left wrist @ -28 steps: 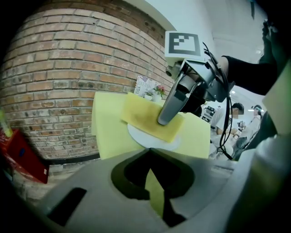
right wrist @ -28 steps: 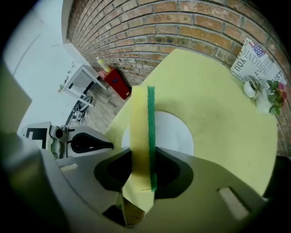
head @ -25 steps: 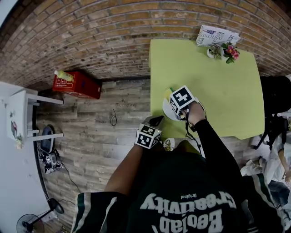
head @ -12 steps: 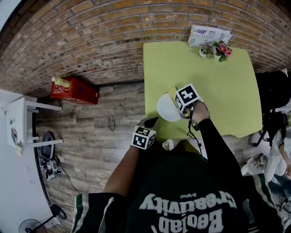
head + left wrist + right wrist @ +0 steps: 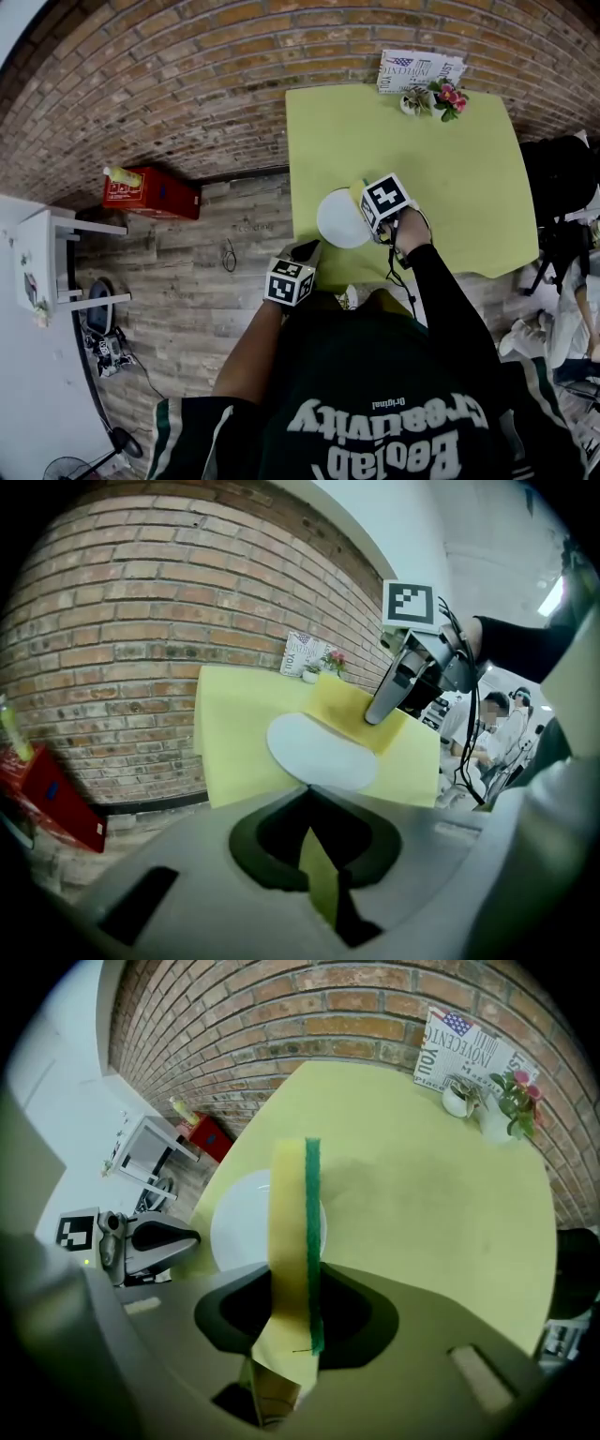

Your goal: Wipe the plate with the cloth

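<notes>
- Status: the task is at the wiping stage. The cloth (image 5: 349, 708) is already picked up and brought to the plate (image 5: 342, 218).
- Plate location: it lies flat on the yellow-green table (image 5: 450, 159), near the left edge on the side closest to the person.
- Cloth location: in the left gripper view it hangs as 1 yellow sheet from the right gripper, with its lower edge on the far rim of the plate. The right gripper view shows it edge-on, yellow with 1 green side, reaching out over the plate.
- Done: pickup and approach. The plate surface looks plain white. No view shows which part has been wiped, so the share completed cannot be judged.
- Left to do, as a judgement: passes of the cloth across the plate face.
- Right gripper (image 5: 370, 208): both jaws are clamped on the cloth. The sleeved right arm reaches forward over the near table edge, with the gripper at the right rim of the plate.
- Left gripper (image 5: 305, 251): the jaws are drawn together with the tips meeting. No object appears between them; only a thin yellow-green strip shows in the gap, probably the table. The tips point at the near rim of the plate, just beside it. Contact cannot be confirmed.
- Left arm: bent, with the forearm held close to the body at the near left corner of the table.
</notes>
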{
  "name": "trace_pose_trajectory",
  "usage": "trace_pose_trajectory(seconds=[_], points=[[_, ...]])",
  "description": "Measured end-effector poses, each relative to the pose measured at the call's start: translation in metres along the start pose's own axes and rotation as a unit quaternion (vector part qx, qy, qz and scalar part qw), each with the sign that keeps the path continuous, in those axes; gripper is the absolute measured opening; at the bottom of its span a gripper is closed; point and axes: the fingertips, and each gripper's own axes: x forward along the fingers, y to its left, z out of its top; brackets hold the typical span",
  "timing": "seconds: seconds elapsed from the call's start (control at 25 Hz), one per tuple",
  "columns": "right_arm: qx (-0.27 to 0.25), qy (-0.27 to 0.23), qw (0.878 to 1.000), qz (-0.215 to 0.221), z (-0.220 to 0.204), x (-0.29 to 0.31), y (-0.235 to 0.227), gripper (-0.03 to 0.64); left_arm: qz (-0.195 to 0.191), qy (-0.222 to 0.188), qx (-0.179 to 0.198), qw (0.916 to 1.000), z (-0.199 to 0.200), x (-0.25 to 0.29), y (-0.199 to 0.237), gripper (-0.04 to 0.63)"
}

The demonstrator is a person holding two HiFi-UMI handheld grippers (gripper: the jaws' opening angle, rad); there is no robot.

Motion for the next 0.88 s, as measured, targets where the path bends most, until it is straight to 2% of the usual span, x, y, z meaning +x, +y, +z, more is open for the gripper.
trace_pose_trajectory(seconds=[0.36, 0.64, 0.88], points=[[-0.029, -0.007, 1.0, 0.007, 0.002, -0.01, 0.019, 0.135, 0.003, -0.001, 0.008, 1.0, 0.001, 0.0, -0.003, 0.008], [-0.055, 0.012, 0.997, 0.051, -0.003, 0.004, 0.061, 0.135, 0.007, 0.002, 0.01, 0.9999, 0.001, 0.002, -0.004, 0.008], [-0.076, 0.021, 0.995, 0.065, -0.003, 0.008, 0.081, 0.137, 0.005, 0.0, 0.003, 1.0, 0.001, 0.0, -0.002, 0.008]])
